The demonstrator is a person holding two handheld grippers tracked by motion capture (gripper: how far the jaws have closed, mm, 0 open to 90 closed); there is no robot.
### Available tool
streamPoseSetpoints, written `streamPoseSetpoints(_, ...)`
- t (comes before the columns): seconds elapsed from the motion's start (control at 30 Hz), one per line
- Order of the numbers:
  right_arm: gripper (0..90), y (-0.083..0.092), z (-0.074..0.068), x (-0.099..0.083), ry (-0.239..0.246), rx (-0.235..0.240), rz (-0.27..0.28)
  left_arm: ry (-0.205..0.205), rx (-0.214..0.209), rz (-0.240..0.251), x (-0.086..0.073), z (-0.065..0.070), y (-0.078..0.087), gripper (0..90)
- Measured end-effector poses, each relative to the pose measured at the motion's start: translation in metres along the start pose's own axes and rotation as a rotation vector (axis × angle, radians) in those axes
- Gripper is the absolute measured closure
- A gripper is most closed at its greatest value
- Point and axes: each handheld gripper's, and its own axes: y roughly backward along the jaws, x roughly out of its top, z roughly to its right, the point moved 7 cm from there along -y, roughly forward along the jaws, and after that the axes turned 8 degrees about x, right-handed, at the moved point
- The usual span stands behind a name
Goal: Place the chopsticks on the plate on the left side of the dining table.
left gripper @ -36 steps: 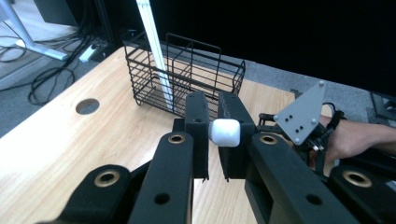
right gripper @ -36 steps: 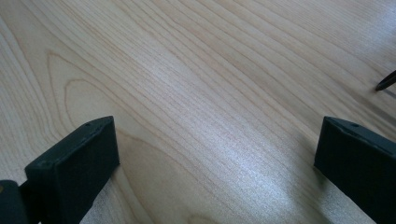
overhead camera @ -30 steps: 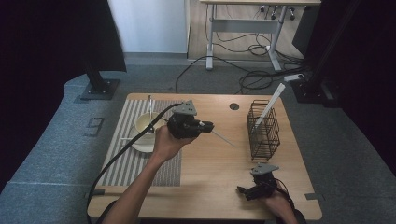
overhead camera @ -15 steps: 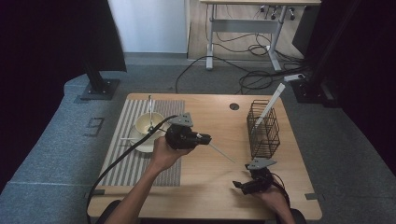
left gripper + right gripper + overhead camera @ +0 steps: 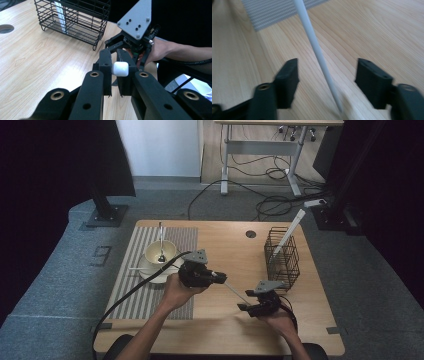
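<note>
In the high view, a light wooden table [image 5: 220, 325] takes up the lower middle of the frame. The left gripper [image 5: 216, 276] sits just left of centre, its jaws clamped on one end of a thin white plastic stick [image 5: 235, 293] that slants down to the right. The right gripper [image 5: 246, 308] lies right of centre, lower down, at the stick's far end. A grey striped placemat [image 5: 145, 297] covers the table's left part, and on it, toward the upper left, stands a cream bowl on a saucer [image 5: 159, 252] with a metal spoon [image 5: 161, 244] in it. A black wire basket [image 5: 283, 256] stands at the upper right of the table, holding a second white stick [image 5: 287, 231] that leans out over its top.

In the left gripper view, the two black jaws rise from the bottom and pinch the white stick's squared end [image 5: 120, 69] at the frame's centre. Just behind it, right of centre, is the right gripper, with its grey three-cornered plate and a hand around it. The wire basket is at the upper left.

In the right gripper view, the stick [image 5: 317, 50] runs from the top centre down to the table between the jaws, which stand about half open and have just been closing. Neither pad touches it. The placemat fills the upper left corner.
</note>
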Motion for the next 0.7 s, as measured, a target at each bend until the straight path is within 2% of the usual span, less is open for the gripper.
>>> streamPoseSetpoints(0.33, 61.8, -0.0051, -0.0042, 0.0075, 0.047, 0.031, 0.007, 0.004, -0.035, 0.007, -0.0012, 0.0021, -0.0006, 82.9)
streamPoseSetpoints(0.57, 77.9, -0.0025, -0.0068, 0.0077, 0.09, 0.04, 0.017, 0.002, -0.035, 0.001, -0.0017, 0.0017, -0.0002, 82.9)
streamPoseSetpoints(0.7, 80.1, -0.0001, -0.0078, 0.0079, 0.116, 0.042, 0.025, 0.012, -0.046, 0.001, -0.0021, -0.001, 0.0006, 82.7)
